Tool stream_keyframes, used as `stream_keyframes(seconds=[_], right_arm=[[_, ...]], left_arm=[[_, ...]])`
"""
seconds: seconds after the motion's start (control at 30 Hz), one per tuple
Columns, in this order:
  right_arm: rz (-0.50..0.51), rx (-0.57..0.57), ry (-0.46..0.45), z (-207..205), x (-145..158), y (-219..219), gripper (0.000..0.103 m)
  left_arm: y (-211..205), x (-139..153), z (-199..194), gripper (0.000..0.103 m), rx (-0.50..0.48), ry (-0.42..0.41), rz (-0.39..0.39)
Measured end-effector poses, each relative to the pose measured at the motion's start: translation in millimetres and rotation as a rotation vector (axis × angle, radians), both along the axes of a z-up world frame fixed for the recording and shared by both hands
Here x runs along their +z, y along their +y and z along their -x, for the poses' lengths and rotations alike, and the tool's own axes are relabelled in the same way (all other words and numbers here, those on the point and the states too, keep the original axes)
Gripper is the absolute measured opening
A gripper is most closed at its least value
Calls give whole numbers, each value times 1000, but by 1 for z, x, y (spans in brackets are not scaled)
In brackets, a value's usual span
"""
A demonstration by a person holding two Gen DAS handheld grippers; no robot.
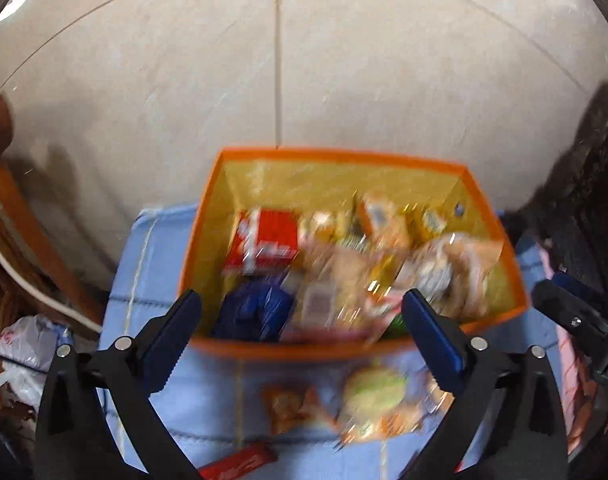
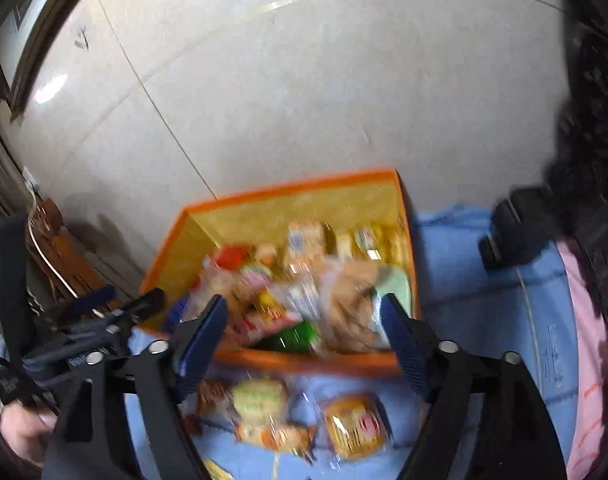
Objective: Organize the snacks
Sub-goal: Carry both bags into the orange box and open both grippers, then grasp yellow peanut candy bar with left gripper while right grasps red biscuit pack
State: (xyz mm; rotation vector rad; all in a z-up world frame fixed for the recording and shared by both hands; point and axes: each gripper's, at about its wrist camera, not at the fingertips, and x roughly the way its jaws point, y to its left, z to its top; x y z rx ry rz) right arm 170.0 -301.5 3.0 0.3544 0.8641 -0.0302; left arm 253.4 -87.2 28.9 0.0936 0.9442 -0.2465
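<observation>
An orange box (image 1: 443, 166) with a yellow lining sits on a blue cloth and holds several snack packets, among them a red pack (image 1: 264, 242) and a dark blue pack (image 1: 256, 312). The box also shows in the right wrist view (image 2: 288, 190). My left gripper (image 1: 300, 304) is open and empty above the box's near edge. My right gripper (image 2: 304, 308) is open and empty over the box's near right side. Loose snacks lie on the cloth in front of the box: a green-and-orange packet (image 1: 375, 392), an orange packet (image 1: 288, 404), a red bar (image 1: 240, 464) and a yellow packet (image 2: 355, 424). Both views are blurred.
The blue cloth (image 1: 156, 280) covers the surface, with a pink cloth (image 2: 587, 320) at its right. Beige floor tiles (image 1: 343, 60) lie beyond. A wooden chair (image 1: 20, 216) and a white plastic bag (image 1: 24, 344) are at the left. A black object (image 2: 515, 232) sits at the right.
</observation>
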Motion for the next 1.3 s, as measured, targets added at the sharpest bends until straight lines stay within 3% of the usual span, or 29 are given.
stream_keyframes(seconds=[0.23,0.33,0.47,0.57,0.8,0.97,1.1,1.3], right_arm=[[-47,-12,148,76,-42,17,91],[-25,3,219,106,-58,31,91],[0,88,285,142,-75,59,91],[53,134,321,160,-80,79,91],[62,182,286,177,-67,107,91],[231,80,183,180,-55,109,93],[269,42,214,176,-70,97,93],[316,119,267,165,-94,99,93]], left_arm=[[67,-34,63,98,89,103,19],[91,-55,98,98,121,171,30],[107,-82,145,98,126,227,-37],[116,-100,168,98,136,285,-40],[117,-112,200,98,106,317,-75],[107,-113,203,98,74,326,-83],[92,-111,201,98,22,319,-69],[67,-123,197,98,-29,366,-65]])
